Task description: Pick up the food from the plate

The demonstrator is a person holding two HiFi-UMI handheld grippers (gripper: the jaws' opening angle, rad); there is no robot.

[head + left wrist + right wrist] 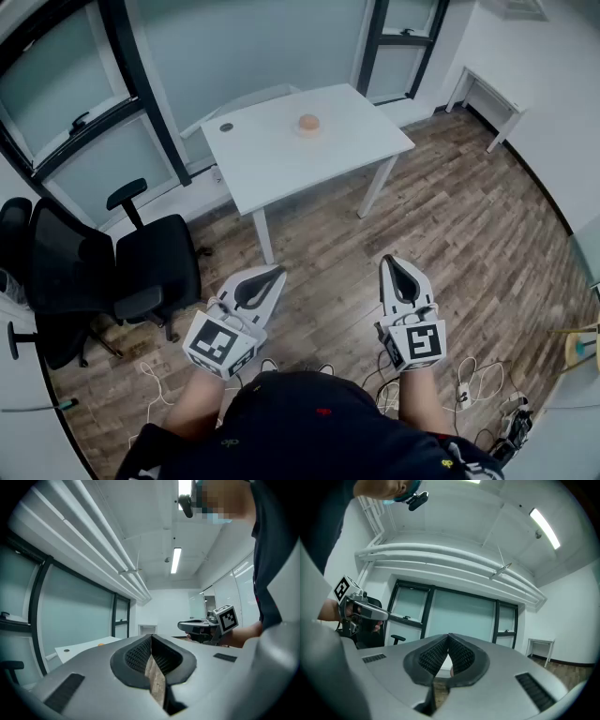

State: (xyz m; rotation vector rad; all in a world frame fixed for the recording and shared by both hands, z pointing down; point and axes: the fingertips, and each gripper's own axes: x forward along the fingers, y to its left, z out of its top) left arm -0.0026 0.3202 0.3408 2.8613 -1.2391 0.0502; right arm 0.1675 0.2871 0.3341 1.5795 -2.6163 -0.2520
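Note:
A round tan piece of food [308,123] sits on a pale plate on the white table [281,155] far ahead of me. A small orange spot on the table edge in the left gripper view may be that food [100,644]. My left gripper [269,273] is held low over the wooden floor, jaws shut and empty. My right gripper [393,262] is beside it, also shut with nothing held. Both stand well short of the table. Each gripper view shows its own jaw tips meeting, left gripper [151,636] and right gripper [448,636].
A black office chair [141,267] stands at the left, another black chair [14,230] behind it. Glass partitions with dark frames [141,89] run behind the table. Cables and a power strip [511,417] lie on the floor at the right. A small dark disc [226,127] lies on the table.

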